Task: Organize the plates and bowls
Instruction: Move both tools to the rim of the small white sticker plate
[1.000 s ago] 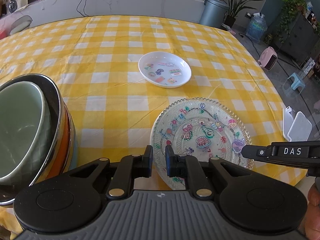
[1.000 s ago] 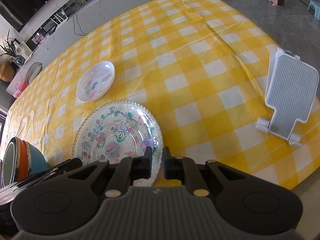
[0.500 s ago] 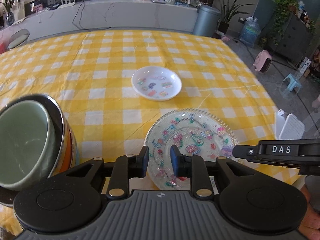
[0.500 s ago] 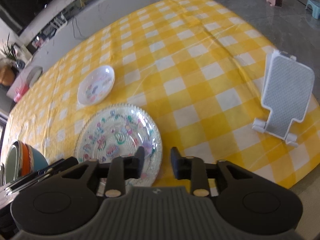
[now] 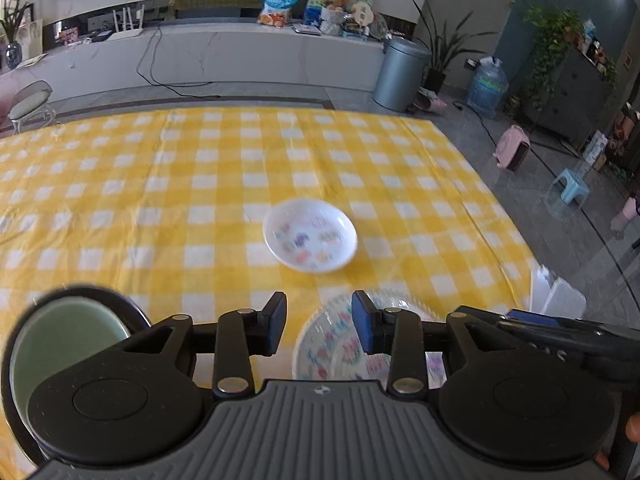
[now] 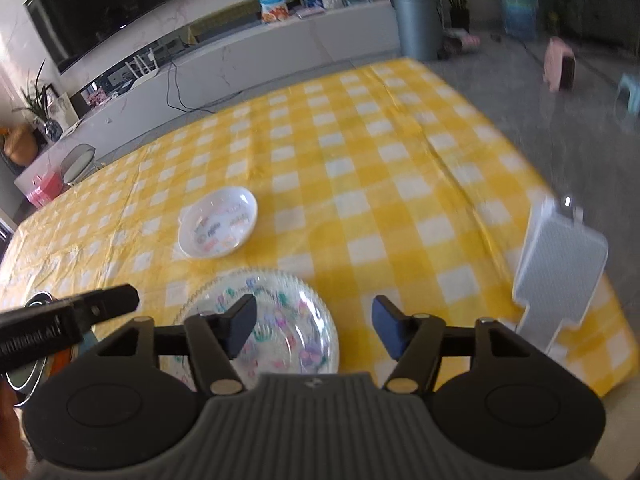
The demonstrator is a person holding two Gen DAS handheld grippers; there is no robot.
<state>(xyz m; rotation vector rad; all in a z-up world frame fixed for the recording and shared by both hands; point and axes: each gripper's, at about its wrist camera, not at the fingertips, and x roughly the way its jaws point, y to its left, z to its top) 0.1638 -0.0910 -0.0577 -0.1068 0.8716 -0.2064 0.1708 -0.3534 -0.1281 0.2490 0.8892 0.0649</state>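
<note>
Both grippers tilt steeply down toward the yellow-checked tabletop (image 6: pixel 360 184), above its near edge. The left gripper (image 5: pixel 319 326) is opening its fingers with nothing between them; the right gripper (image 6: pixel 314 330) is opening wider, likewise released. The clear patterned plate (image 6: pixel 280 320) lies flat beneath both, and the small white dish (image 6: pixel 218 227) sits just beyond it. Only the left view looks into the stacked bowls (image 5: pixel 60 344) at near left; only the right view shows the whole white stand (image 6: pixel 560 272) at the tabletop's right edge.
</note>
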